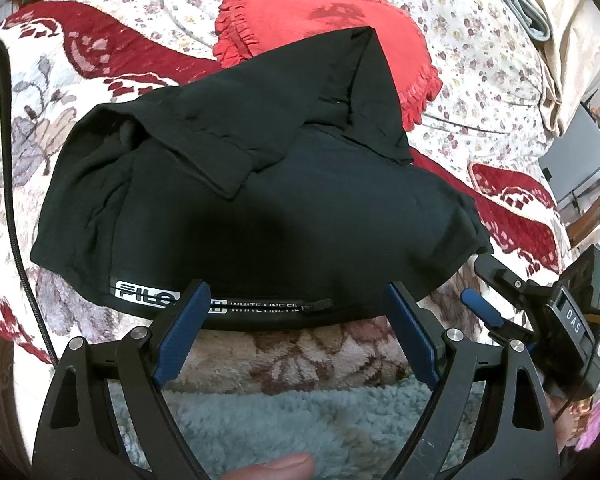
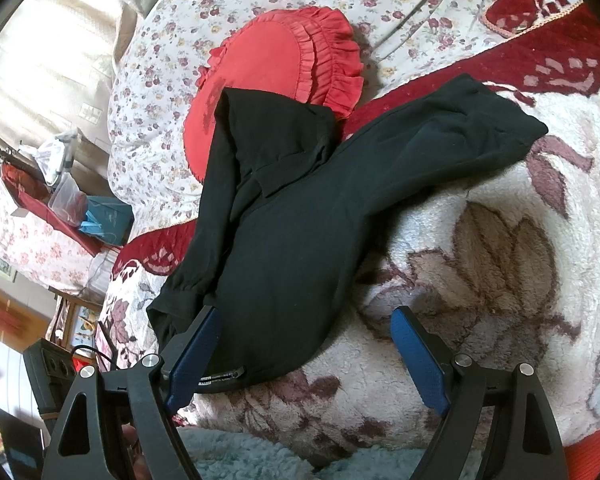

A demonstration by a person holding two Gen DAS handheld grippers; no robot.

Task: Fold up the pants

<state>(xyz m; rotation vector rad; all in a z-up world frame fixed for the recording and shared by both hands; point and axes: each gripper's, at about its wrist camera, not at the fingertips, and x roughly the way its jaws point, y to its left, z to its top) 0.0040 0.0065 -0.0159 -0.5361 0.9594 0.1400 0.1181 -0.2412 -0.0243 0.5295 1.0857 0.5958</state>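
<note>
Black pants (image 1: pixel 268 200) lie in a rough folded heap on a floral fleece blanket, with a white logo and a zipper along the near edge. Their far end rests on a red pillow. In the right wrist view the pants (image 2: pixel 300 216) stretch from lower left to upper right. My left gripper (image 1: pixel 296 308) is open and empty at the near edge of the pants, over the zipper. My right gripper (image 2: pixel 306 336) is open and empty at the pants' near end; it also shows in the left wrist view (image 1: pixel 480 292), just right of the pants' corner.
A red heart-shaped frilled pillow (image 1: pixel 320 20) lies behind the pants, also in the right wrist view (image 2: pixel 272 64). The blanket (image 2: pixel 480 240) covers a bed with a flowered quilt (image 1: pixel 480 40). A black cable (image 1: pixel 8 160) runs down the left. A light blue fleece (image 1: pixel 280 424) lies below the grippers.
</note>
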